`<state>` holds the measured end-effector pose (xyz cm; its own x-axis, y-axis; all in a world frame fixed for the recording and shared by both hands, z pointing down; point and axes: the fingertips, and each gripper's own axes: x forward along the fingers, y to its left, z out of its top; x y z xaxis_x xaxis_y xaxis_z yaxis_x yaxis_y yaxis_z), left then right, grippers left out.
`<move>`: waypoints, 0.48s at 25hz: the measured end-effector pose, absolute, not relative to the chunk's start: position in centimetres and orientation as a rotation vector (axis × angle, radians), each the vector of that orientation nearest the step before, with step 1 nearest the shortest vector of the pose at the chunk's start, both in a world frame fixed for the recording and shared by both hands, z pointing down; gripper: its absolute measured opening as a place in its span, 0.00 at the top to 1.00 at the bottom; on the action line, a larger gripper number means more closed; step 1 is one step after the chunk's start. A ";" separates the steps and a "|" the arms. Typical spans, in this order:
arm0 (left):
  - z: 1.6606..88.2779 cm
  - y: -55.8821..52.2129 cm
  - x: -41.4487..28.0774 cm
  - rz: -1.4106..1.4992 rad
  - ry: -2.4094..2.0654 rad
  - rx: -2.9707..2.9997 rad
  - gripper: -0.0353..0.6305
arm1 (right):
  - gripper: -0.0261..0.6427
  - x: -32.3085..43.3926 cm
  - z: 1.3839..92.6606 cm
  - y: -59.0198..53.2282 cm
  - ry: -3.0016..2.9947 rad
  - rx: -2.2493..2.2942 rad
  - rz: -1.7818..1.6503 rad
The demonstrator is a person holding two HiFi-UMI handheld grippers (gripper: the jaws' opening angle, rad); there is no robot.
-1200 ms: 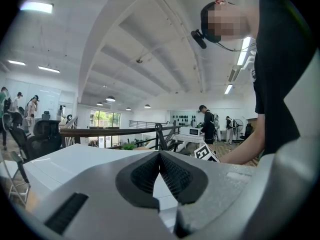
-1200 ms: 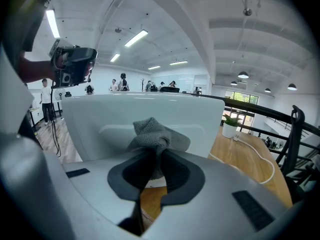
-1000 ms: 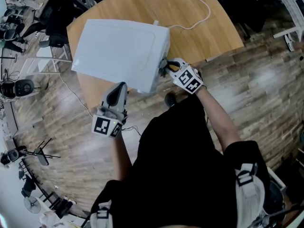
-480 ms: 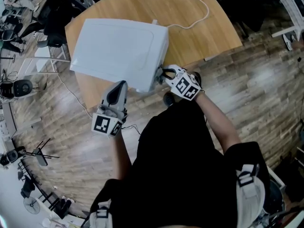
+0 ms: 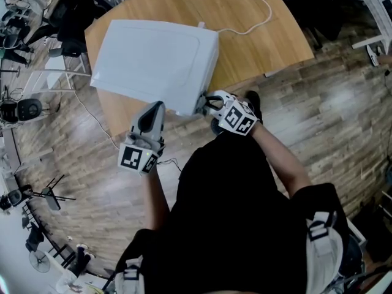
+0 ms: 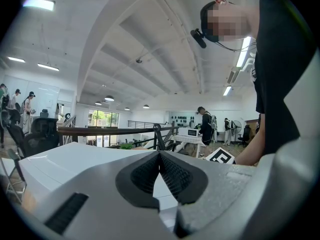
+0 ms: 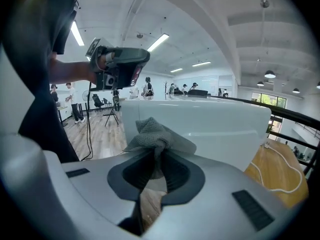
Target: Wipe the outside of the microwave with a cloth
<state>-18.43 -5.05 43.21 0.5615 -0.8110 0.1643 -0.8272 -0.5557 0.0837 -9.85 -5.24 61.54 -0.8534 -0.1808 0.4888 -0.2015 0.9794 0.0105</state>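
Note:
The white microwave (image 5: 153, 60) stands on a round wooden table (image 5: 269, 41). My right gripper (image 5: 209, 105) is shut on a grey cloth (image 7: 155, 136) and holds it against the near right corner of the microwave (image 7: 200, 126). In the head view the cloth is mostly hidden behind that gripper. My left gripper (image 5: 153, 112) is shut with nothing in it, just off the microwave's near side, and its closed jaws point over the white top (image 6: 75, 159).
A white power cable (image 5: 260, 14) runs across the table behind the microwave. The table edge (image 5: 113, 124) lies under my left gripper. Wood floor (image 5: 318, 121) surrounds the table, with chairs and stands (image 5: 37, 109) at the left. Other people stand far off in the room (image 6: 206, 126).
My right gripper has slid the cloth down and to the left along the microwave's right side toward its near corner. The left gripper has stayed put.

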 end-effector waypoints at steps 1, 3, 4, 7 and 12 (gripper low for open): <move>43.2 -5.0 -18.5 0.160 -1.396 2.640 0.94 | 0.90 -10.0 61.6 -4.9 -2.622 0.258 0.060; 43.1 -5.0 -18.4 0.153 -1.399 2.645 0.94 | 0.90 -10.2 61.5 -4.2 -2.629 0.231 0.063; 43.0 -5.0 -18.4 0.149 -1.401 2.648 0.94 | 0.90 -10.3 61.5 -3.9 -2.634 0.218 0.064; 43.1 -4.8 -18.5 0.159 -1.401 2.647 0.94 | 0.90 -10.5 61.5 -3.3 -2.649 0.169 0.076; 43.5 -4.5 -18.6 0.189 -1.400 2.639 0.94 | 0.90 -10.5 61.4 -3.1 -2.660 0.145 0.103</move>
<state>-18.59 -4.50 43.54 0.5571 -0.8107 0.1799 -0.8294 -0.5541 0.0714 -10.53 -3.12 61.38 -0.8835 -0.0846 0.4608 -0.1200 0.9916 -0.0480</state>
